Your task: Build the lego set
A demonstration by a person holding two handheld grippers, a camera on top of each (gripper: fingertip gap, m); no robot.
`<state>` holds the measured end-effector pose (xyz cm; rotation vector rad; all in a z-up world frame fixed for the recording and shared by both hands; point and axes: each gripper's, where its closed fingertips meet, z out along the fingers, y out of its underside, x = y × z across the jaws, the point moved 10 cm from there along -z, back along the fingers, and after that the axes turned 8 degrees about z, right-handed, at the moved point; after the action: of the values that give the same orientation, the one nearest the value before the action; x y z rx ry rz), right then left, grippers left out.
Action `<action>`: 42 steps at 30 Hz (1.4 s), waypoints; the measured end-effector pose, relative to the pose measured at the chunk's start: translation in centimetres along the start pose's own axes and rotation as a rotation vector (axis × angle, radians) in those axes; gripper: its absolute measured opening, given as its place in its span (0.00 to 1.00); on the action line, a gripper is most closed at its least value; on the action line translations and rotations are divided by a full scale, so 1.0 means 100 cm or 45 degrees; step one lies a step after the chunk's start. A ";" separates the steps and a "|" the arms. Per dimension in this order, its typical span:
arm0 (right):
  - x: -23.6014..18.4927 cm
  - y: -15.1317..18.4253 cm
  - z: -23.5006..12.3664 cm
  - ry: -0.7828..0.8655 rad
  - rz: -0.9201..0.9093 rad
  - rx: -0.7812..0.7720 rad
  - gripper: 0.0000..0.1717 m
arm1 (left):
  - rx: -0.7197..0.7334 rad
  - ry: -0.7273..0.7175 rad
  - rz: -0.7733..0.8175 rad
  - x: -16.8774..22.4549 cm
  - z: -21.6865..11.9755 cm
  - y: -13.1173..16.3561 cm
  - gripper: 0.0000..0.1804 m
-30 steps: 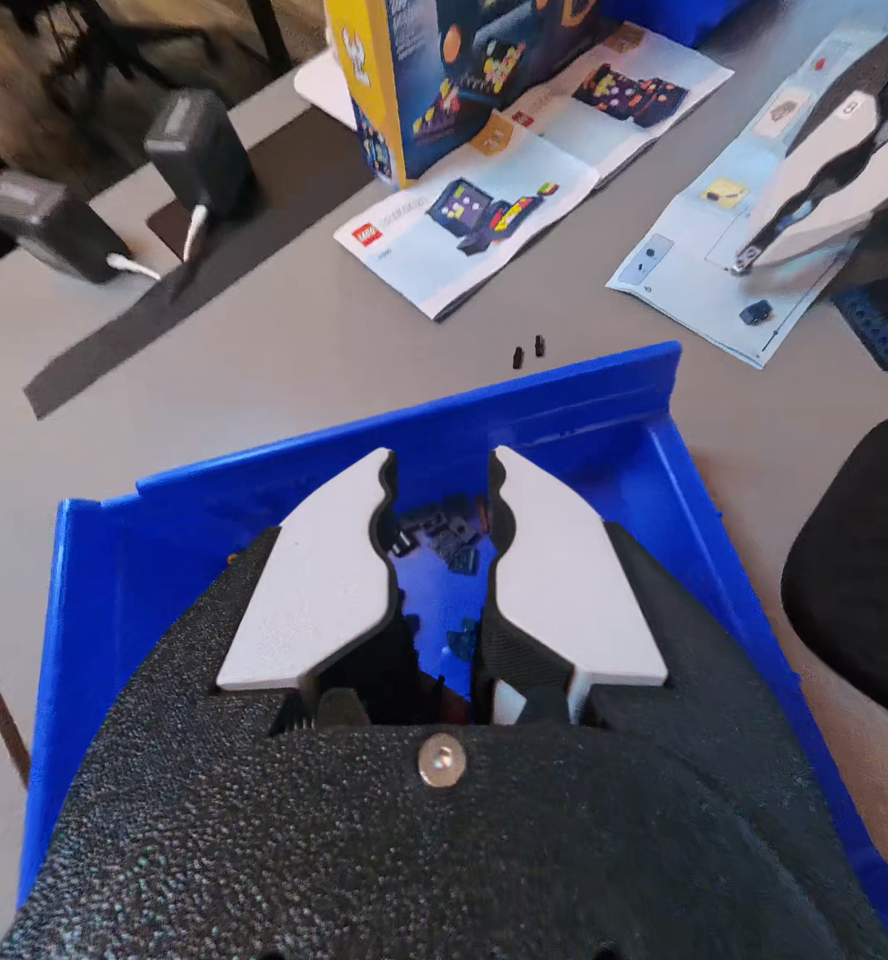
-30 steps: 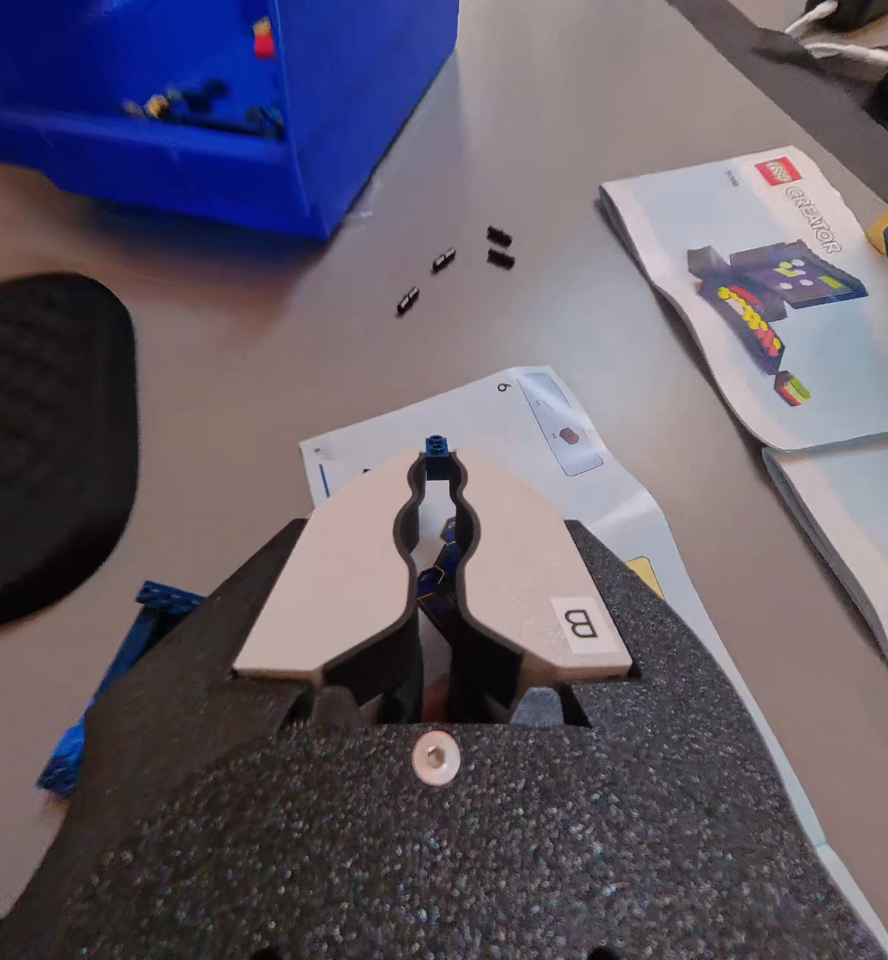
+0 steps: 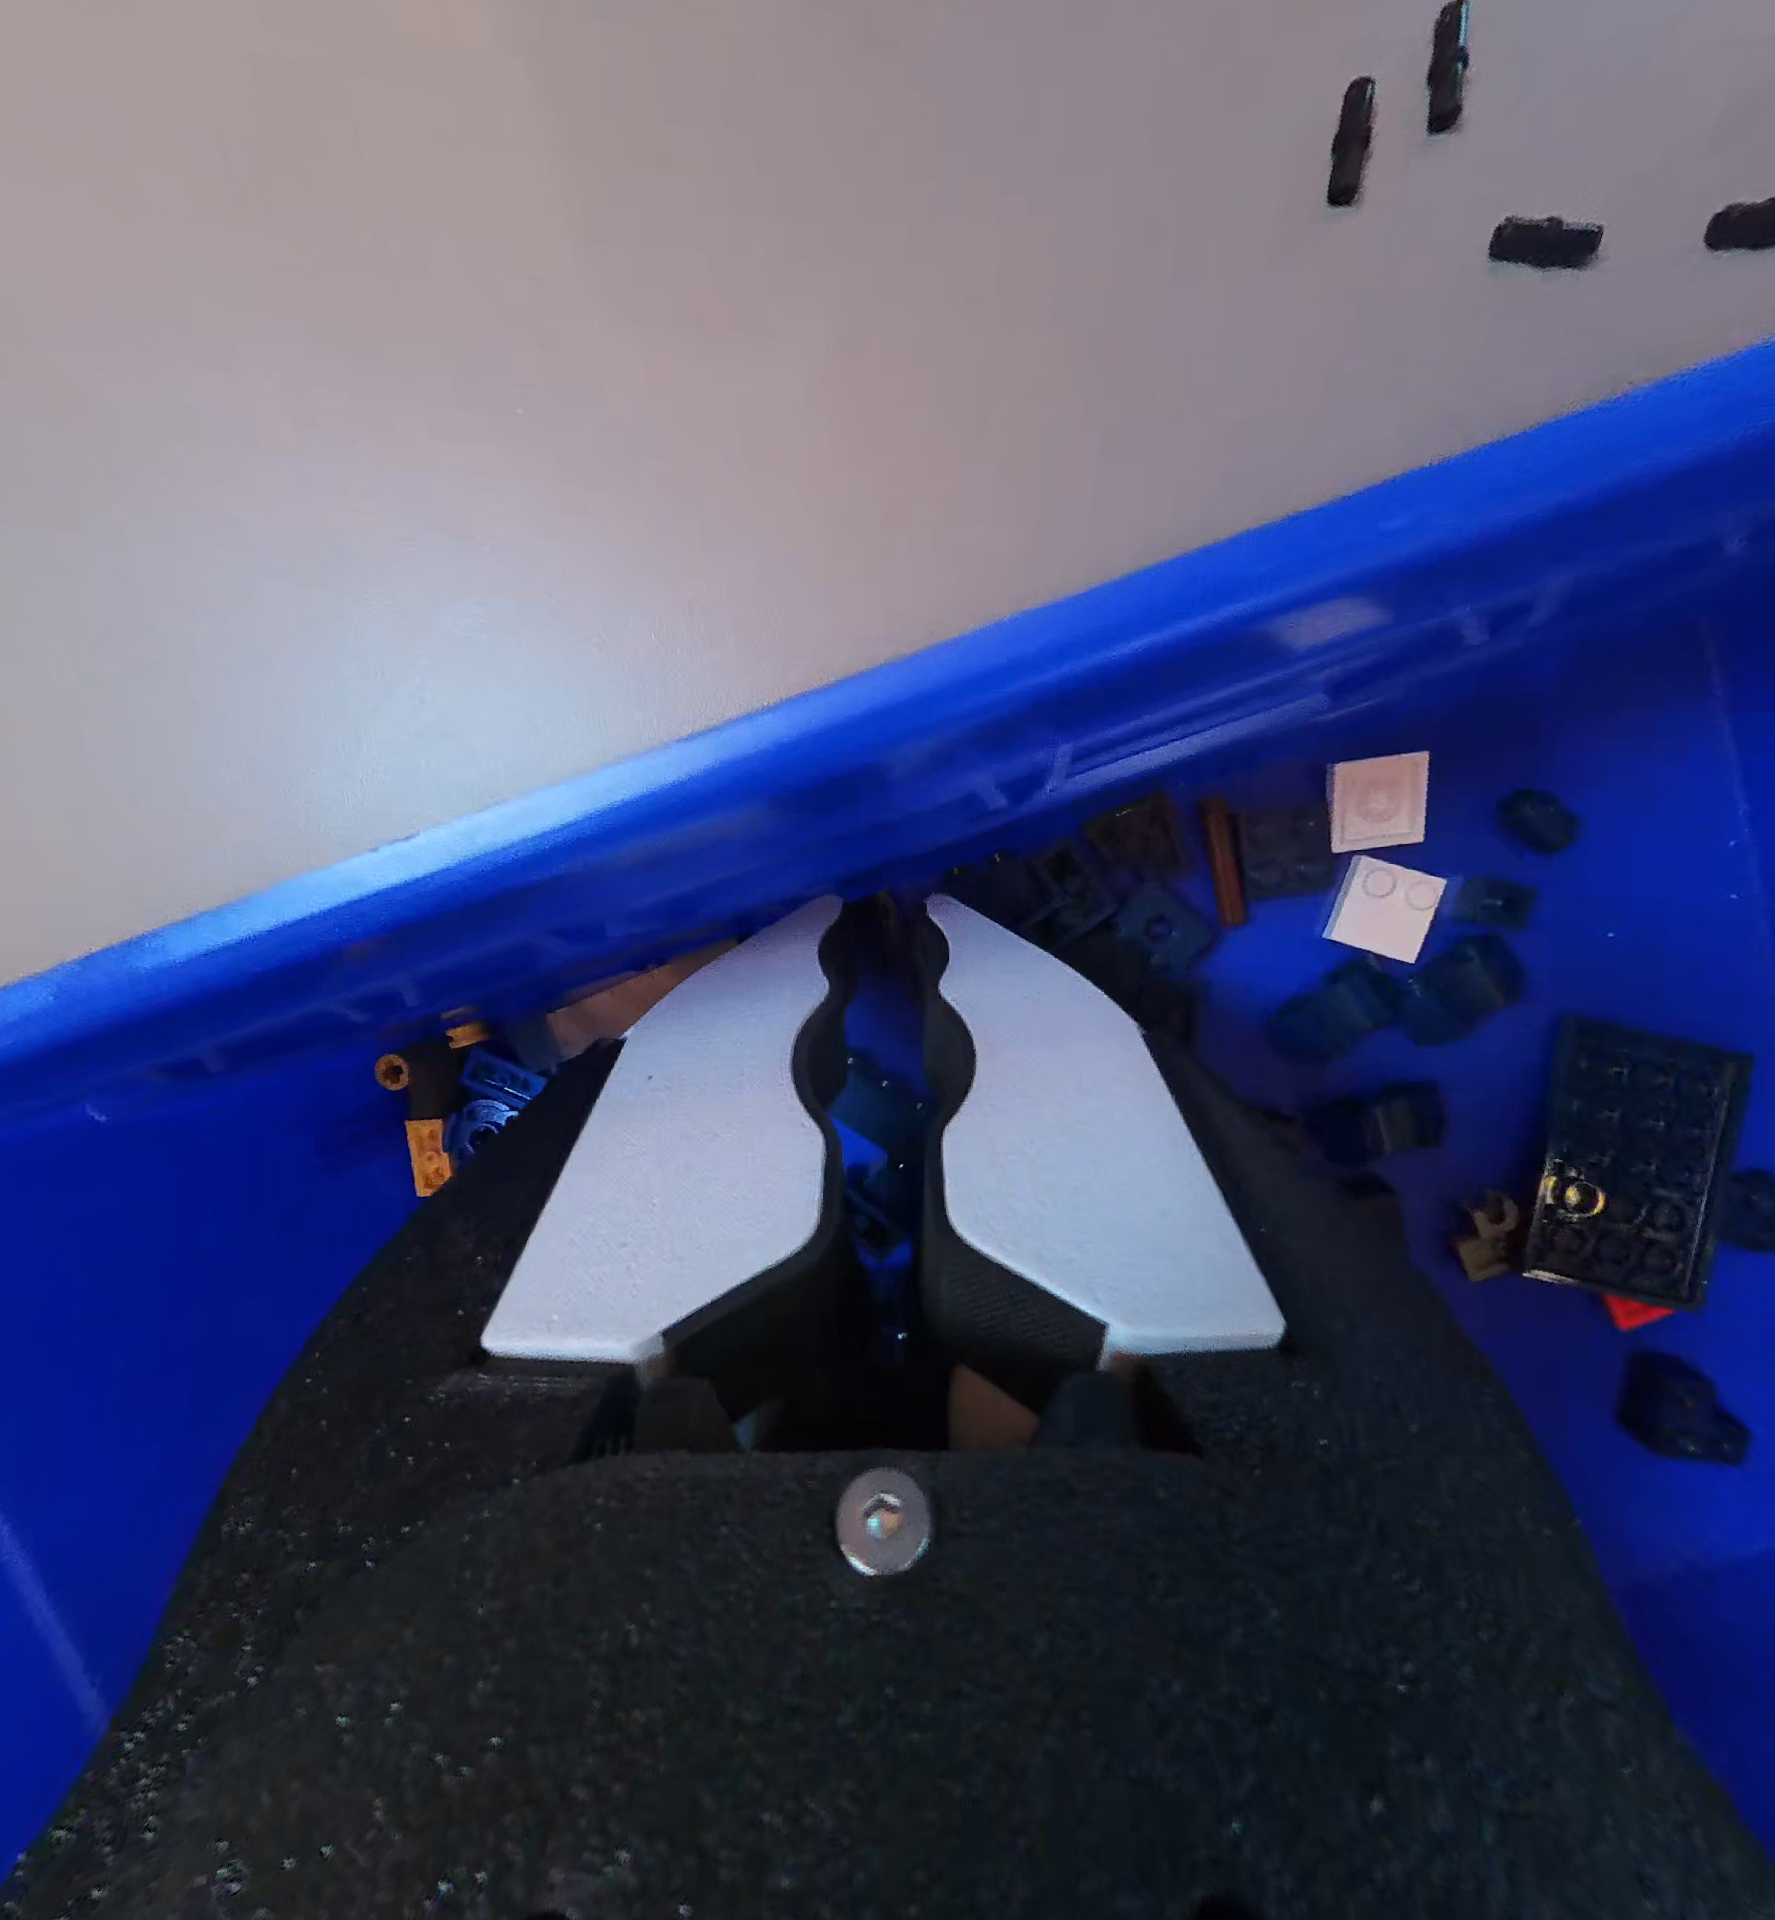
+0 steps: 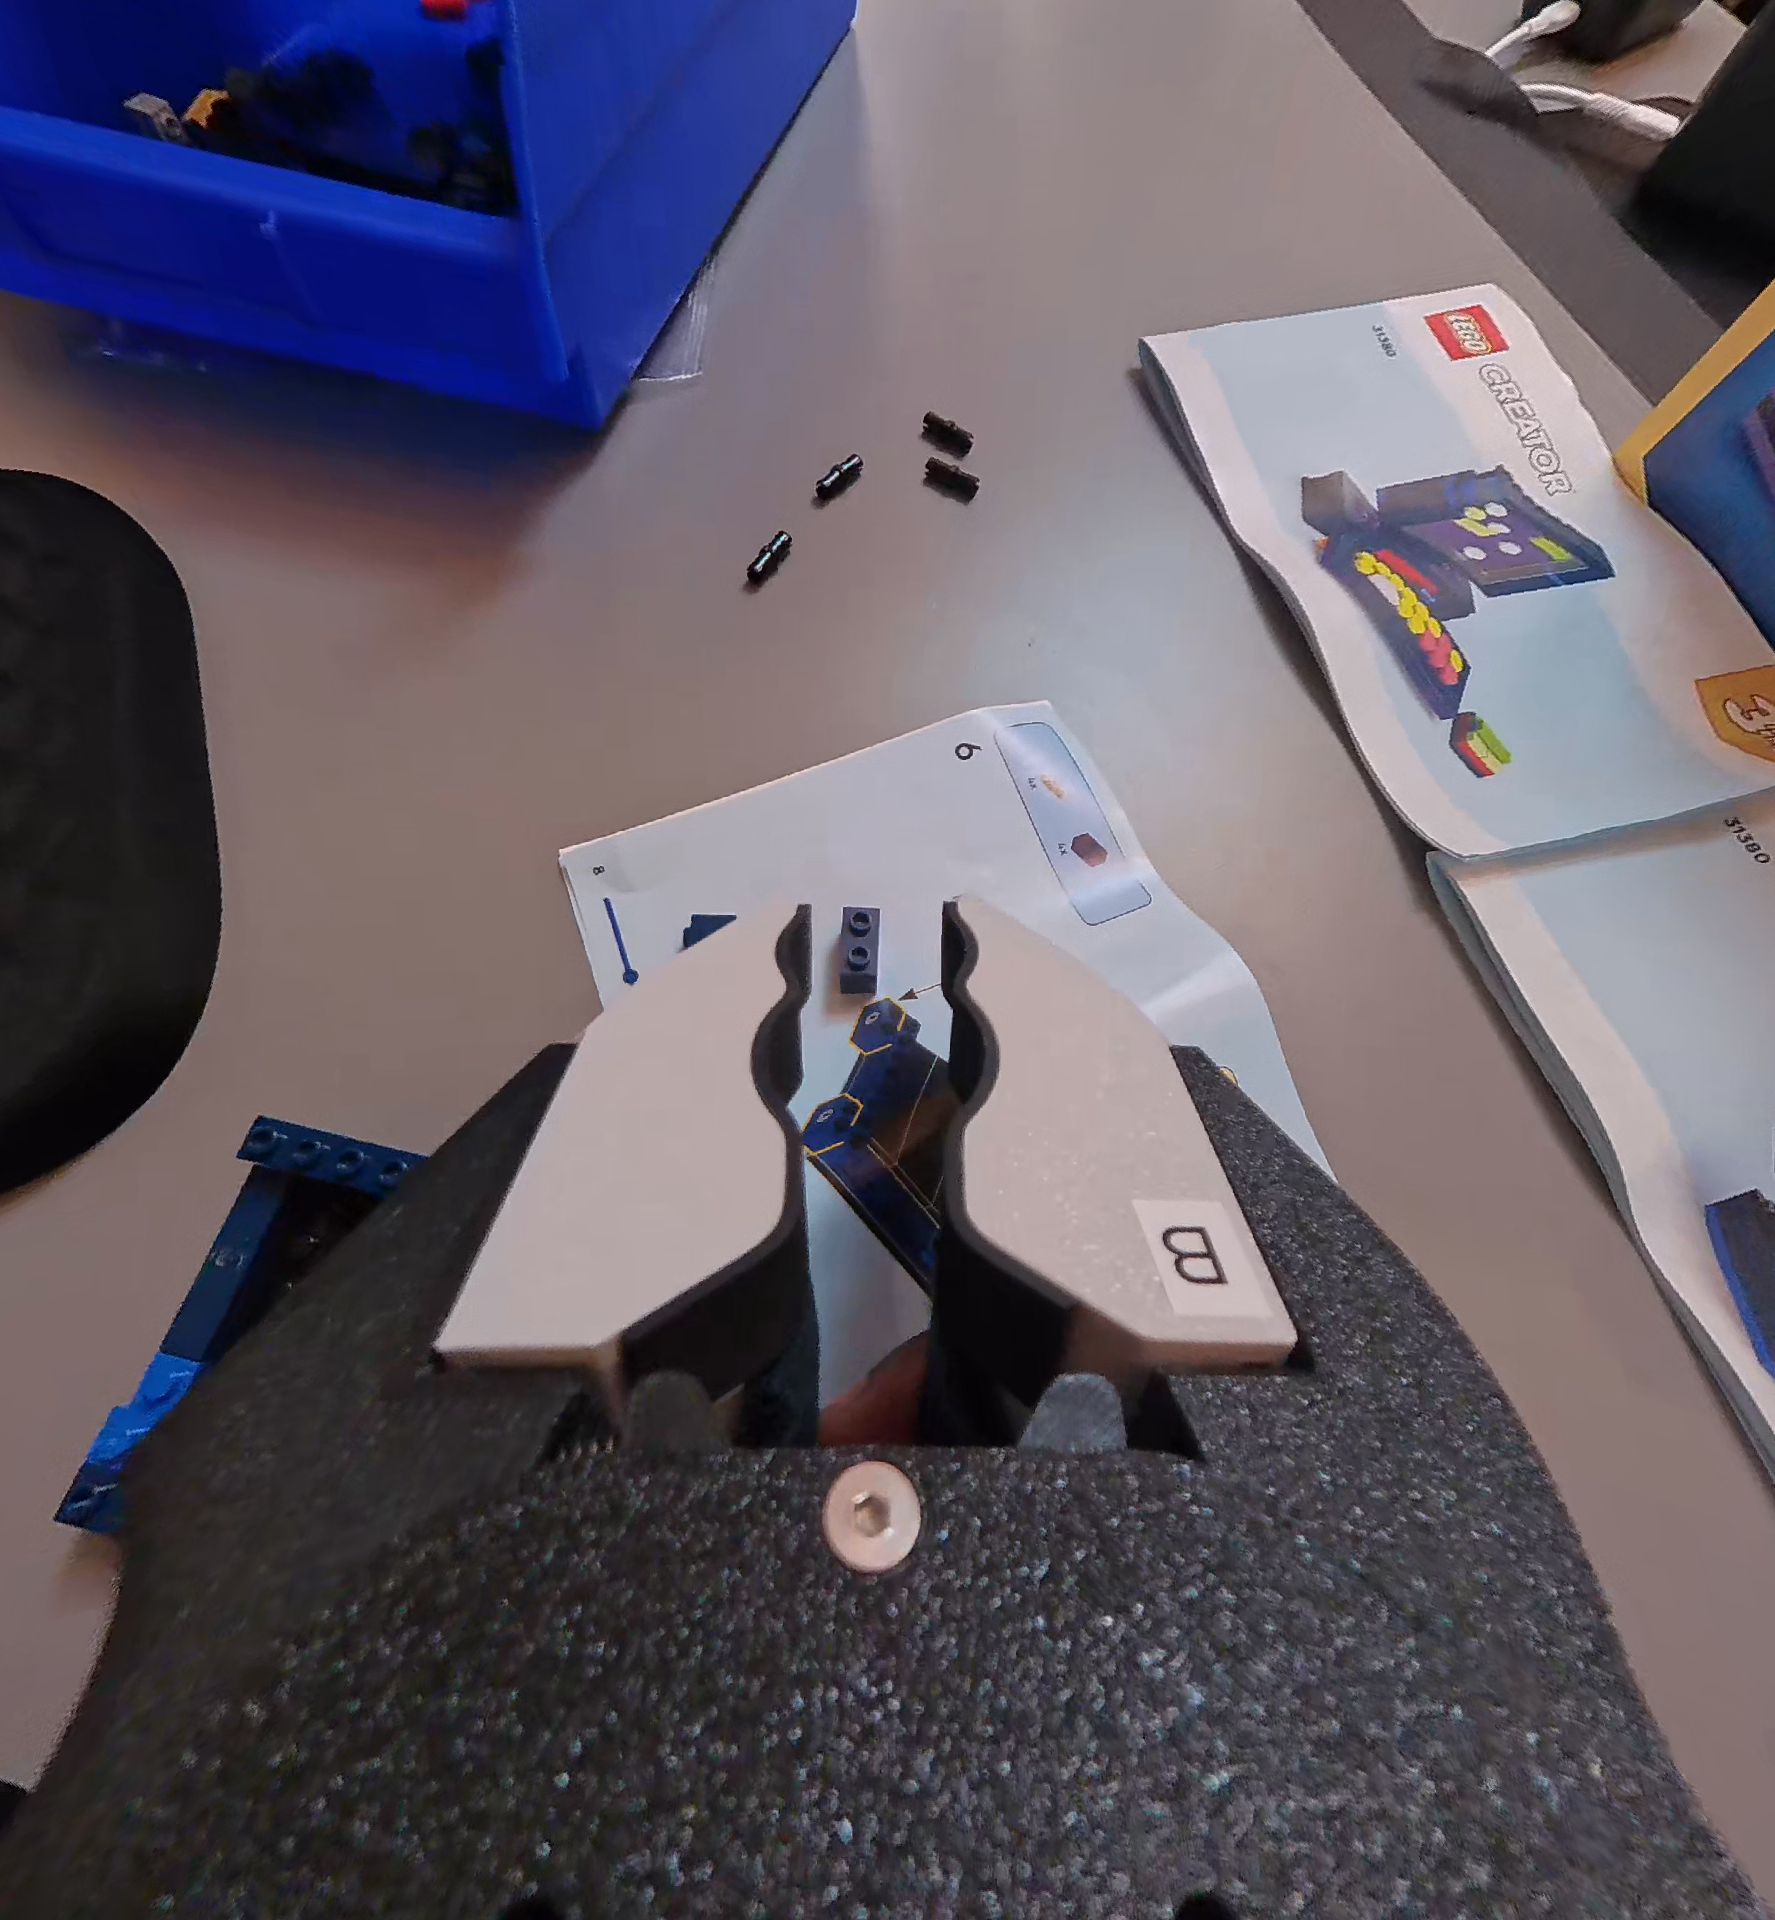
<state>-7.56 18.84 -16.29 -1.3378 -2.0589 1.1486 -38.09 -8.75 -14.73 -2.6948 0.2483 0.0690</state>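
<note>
My left gripper (image 3: 884,914) is deep in the blue bin (image 3: 966,748), with its tips against the far wall. The jaws are nearly together on a small dark brown piece (image 3: 889,920) among loose dark blue bricks (image 3: 1163,925). My right gripper (image 4: 875,920) is open over an instruction sheet (image 4: 862,821). A small dark blue two-stud brick (image 4: 859,948) lies on the sheet between the fingertips. Neither pad touches it.
In the bin lie a black plate (image 3: 1631,1153), white tiles (image 3: 1378,816) and orange pieces (image 3: 426,1143). On the grey table are several black pins (image 4: 839,478), booklets (image 4: 1434,582), a blue plate assembly (image 4: 239,1247), a black pad (image 4: 31,831) and the bin (image 4: 550,208). Some 30 centimeters of space lies between my two pairs of fingers.
My left gripper went down into the bin and its jaws closed in on a small piece. My right gripper opened and let go of the dark blue brick, which now lies on the sheet.
</note>
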 end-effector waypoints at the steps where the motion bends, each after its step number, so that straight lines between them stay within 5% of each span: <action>1: 0.000 0.000 0.000 0.002 0.000 0.000 0.14 | 0.010 0.005 -0.017 0.000 0.000 0.001 0.05; 10: 0.000 -0.001 -0.001 -0.007 -0.001 0.029 0.13 | 0.216 -0.006 -0.040 0.010 -0.034 0.002 0.03; 16: -0.018 -0.026 -0.008 -0.256 0.073 0.324 0.12 | 0.822 0.053 0.147 0.063 -0.092 -0.040 0.03; 19: -0.035 -0.054 -0.013 -0.468 0.109 0.502 0.11 | 0.967 0.155 0.339 0.110 -0.103 -0.073 0.03; 25: -0.060 -0.097 -0.013 -0.643 -0.023 0.550 0.10 | 0.900 0.233 0.606 0.161 -0.096 -0.111 0.03; 36: -0.075 -0.095 -0.006 -0.579 -0.237 0.439 0.04 | 0.818 0.281 0.700 0.180 -0.083 -0.121 0.04; 42: -0.004 -0.046 -0.017 -0.165 -0.124 0.268 0.05 | 0.747 0.042 0.513 0.148 -0.091 -0.099 0.14</action>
<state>-8.64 18.30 -11.46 -1.0782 -2.0012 1.3968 -21.65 -6.17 -3.63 -2.0344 0.6999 0.0592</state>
